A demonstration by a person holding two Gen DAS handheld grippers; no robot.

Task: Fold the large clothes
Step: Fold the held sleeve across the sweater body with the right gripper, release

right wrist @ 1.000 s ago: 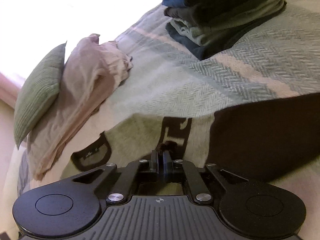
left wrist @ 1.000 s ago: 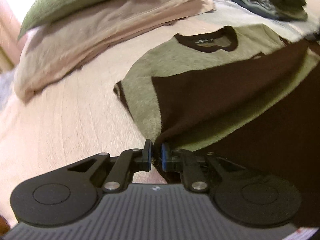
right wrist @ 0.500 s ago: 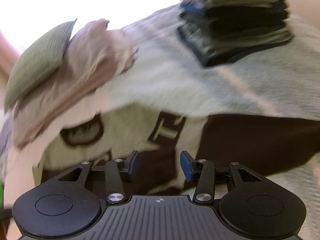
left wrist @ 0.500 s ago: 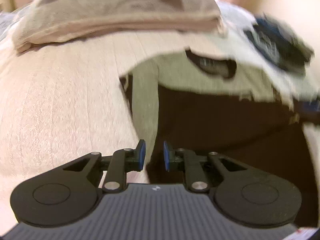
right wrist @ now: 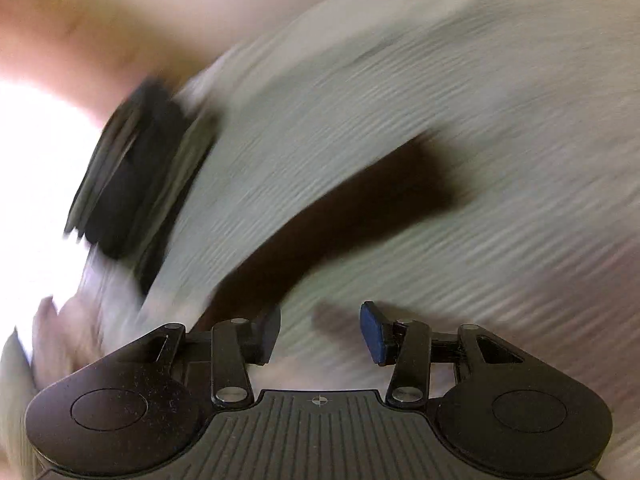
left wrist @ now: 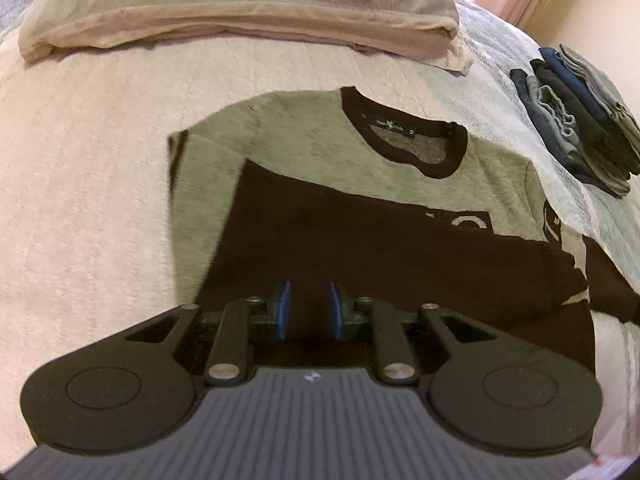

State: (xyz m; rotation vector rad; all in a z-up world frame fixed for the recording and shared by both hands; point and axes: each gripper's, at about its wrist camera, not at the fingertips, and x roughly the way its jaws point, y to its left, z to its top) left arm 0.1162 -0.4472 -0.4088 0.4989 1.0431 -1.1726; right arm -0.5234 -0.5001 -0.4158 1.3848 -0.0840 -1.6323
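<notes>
A grey-green sweater (left wrist: 288,140) with a dark brown collar and body lies flat on the bed. One dark sleeve (left wrist: 400,240) is folded across its chest. My left gripper (left wrist: 308,312) hovers over the sweater's lower dark part, open, with nothing between its blue pads. In the blurred right wrist view the other dark sleeve (right wrist: 360,208) stretches out over the pale woven blanket (right wrist: 440,100). My right gripper (right wrist: 320,332) is open wide just past that sleeve's near end, holding nothing.
A beige folded blanket (left wrist: 240,20) lies at the head of the bed. A stack of folded dark and grey clothes (left wrist: 580,112) sits at the right, and shows blurred as the stack (right wrist: 136,172) in the right wrist view. Bare bedspread (left wrist: 80,200) spreads to the left.
Both grippers let go of the sweater and opened. The left one drew back over the garment's lower part. The right one swung sharply right toward the outstretched sleeve.
</notes>
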